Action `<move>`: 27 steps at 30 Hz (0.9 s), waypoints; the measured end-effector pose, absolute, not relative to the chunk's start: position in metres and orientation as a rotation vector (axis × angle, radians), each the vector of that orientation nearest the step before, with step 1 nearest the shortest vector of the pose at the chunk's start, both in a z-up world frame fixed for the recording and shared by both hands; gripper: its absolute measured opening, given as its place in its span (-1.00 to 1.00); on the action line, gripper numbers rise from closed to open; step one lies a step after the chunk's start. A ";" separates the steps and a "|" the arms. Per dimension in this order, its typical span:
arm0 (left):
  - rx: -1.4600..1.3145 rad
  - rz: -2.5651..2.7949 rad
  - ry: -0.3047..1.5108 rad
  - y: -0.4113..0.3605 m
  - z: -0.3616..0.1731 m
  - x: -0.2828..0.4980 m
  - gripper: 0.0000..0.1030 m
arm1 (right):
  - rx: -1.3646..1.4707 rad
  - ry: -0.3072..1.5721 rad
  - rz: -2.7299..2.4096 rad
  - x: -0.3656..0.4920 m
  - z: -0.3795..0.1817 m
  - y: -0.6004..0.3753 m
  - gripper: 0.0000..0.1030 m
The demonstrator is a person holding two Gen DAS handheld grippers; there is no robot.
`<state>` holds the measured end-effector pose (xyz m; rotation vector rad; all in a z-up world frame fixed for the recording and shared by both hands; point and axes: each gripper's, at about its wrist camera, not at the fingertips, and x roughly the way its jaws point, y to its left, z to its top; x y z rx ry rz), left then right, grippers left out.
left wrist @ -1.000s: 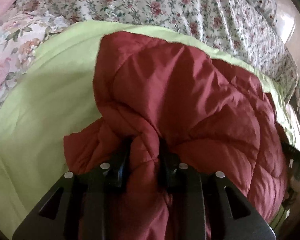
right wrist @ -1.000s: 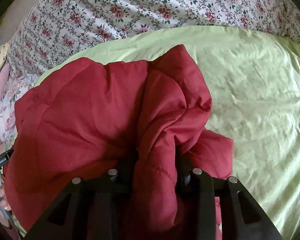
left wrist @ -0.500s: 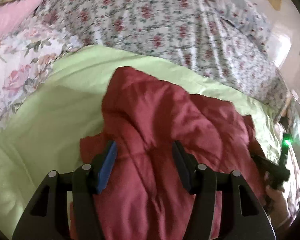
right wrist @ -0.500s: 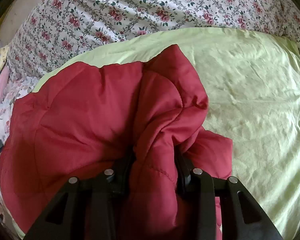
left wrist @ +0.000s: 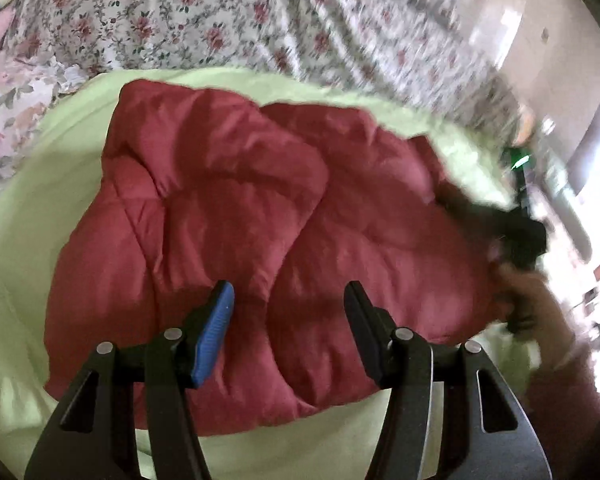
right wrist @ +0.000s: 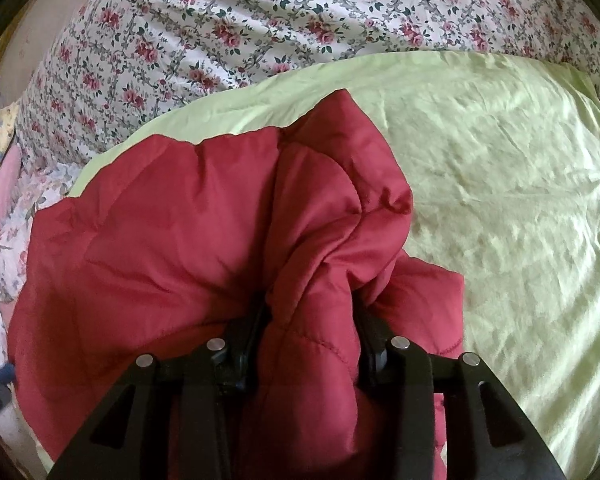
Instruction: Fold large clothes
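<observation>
A red quilted jacket (left wrist: 220, 200) lies bunched on a light green sheet (left wrist: 28, 280). My left gripper (left wrist: 288, 286) hangs open just above the jacket's near edge, with nothing between its blue-padded finger (left wrist: 216, 332) and the black one. In the right wrist view a thick fold of the jacket (right wrist: 160, 220) fills the gap of my right gripper (right wrist: 310, 308). Its jaws are opening, but the fold still touches both fingers. The right gripper's fingertips are buried in the fabric. At the right of the left wrist view, the right gripper's black body (left wrist: 520, 236) and a person's hand (left wrist: 540, 300) show blurred.
A floral bedspread (right wrist: 260, 20) covers the bed beyond the green sheet (right wrist: 500, 200). Pink and floral pillows (right wrist: 0, 184) lie at the far left. Bare green sheet stretches to the right of the jacket. A bright room edge (left wrist: 580, 140) lies past the bed.
My left gripper let go of the jacket fold, opened wide and drew back from it. The right gripper stayed in place on its fold, with its fingers slightly further apart.
</observation>
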<state>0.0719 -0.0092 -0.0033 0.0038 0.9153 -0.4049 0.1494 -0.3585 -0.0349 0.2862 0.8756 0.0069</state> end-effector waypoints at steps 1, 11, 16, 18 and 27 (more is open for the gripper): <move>0.011 -0.396 0.926 -0.010 -0.009 0.076 0.09 | 0.292 0.874 0.008 0.146 -0.032 -0.360 -0.13; -0.037 -0.392 0.940 -0.008 -0.022 0.088 0.09 | 0.264 0.714 0.011 0.063 0.025 -0.351 0.35; -0.034 -0.392 0.941 -0.009 -0.022 0.089 0.09 | 0.215 0.789 0.167 0.058 0.015 -0.306 0.34; -0.033 -0.398 0.942 -0.009 -0.021 0.089 0.09 | 0.167 0.824 0.176 0.063 0.005 -0.291 0.32; -0.054 -0.372 0.897 0.002 0.004 0.078 0.09 | 0.182 0.875 0.108 0.081 -0.028 -0.308 0.28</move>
